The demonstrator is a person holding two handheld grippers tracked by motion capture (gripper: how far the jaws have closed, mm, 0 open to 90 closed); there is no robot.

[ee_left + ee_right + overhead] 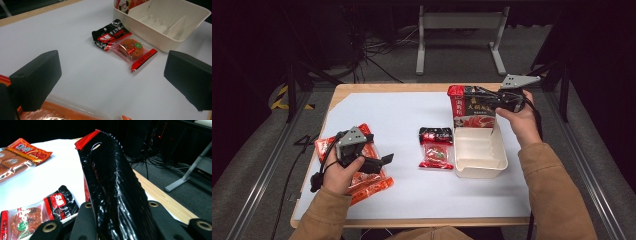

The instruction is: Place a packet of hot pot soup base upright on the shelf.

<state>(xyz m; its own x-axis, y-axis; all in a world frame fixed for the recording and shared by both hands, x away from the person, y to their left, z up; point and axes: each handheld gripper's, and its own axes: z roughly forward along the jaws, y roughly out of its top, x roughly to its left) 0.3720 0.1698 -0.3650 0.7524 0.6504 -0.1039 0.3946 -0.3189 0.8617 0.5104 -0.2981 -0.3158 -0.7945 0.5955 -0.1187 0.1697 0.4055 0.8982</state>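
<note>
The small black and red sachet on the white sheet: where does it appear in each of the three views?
High view: small black and red sachet at centre, just left of the cream tray.
Left gripper view: sachet in the upper middle, beside the tray's near wall.
Right gripper view: sachet at lower left.
Shared landmark: the clear packet with the orange block, overlapping the sachet.

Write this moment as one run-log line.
right gripper: shut on black-and-red foil pouch over cream plastic tray | left gripper: open above orange packet
</note>
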